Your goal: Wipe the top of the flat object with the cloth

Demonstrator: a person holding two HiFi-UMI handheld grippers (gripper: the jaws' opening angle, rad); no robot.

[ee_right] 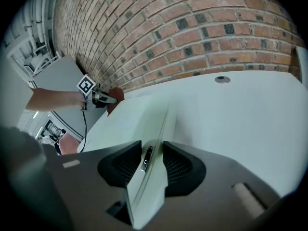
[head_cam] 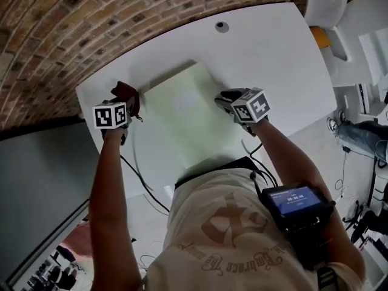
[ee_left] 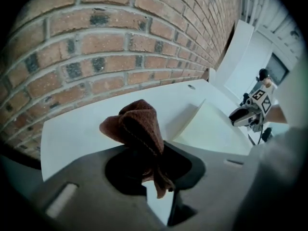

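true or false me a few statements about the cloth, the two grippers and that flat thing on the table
1. The left gripper holds a brown cloth. True.
2. The right gripper hangs open and empty. False: its jaws clamp the edge of the flat object.
3. The cloth lies spread across the middle of the flat object. False: it is bunched in the left gripper, by the object's far left corner.
4. A brick wall stands behind the white table. True.
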